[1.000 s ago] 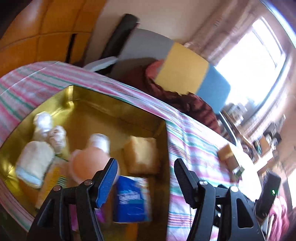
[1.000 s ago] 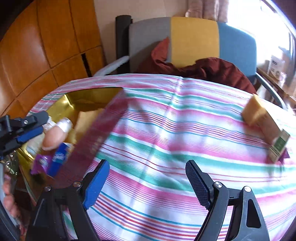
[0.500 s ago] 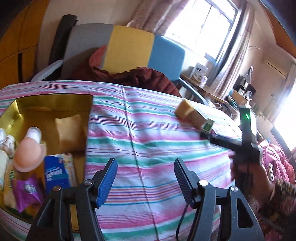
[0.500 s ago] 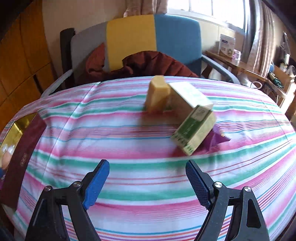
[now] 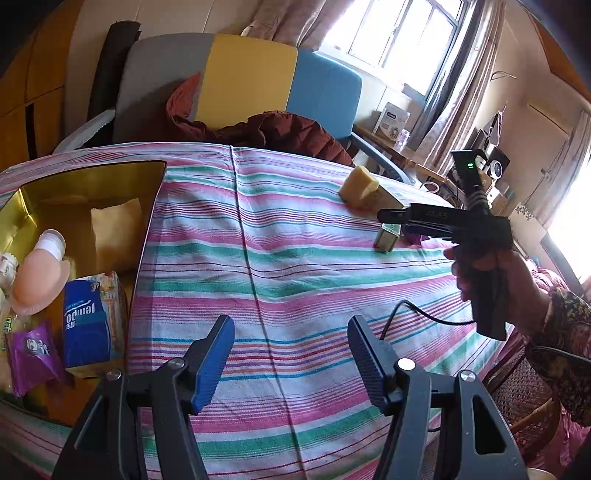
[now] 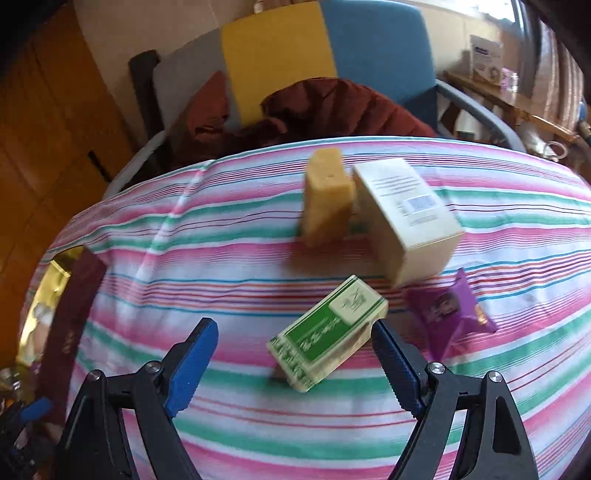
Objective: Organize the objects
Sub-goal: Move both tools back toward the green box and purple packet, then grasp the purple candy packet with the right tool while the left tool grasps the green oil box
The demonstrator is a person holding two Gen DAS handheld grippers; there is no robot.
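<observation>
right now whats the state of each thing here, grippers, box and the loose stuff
left gripper: open, empty
right gripper: open, green box between jaws, not pressed
green box: lying on the cloth
cream box: lying tilted, closed
yellow block: standing beside the cream box
purple packet: lying flat
gold box: lid off, partly filled

Chair (image 5: 251, 74) w/ maroon jacket (image 5: 280, 131), window (image 5: 402, 33)

Bare striped cloth (image 5: 295, 258) lies open between gold tray (image 5: 151, 221) and boxes (image 6: 406, 221).
</observation>
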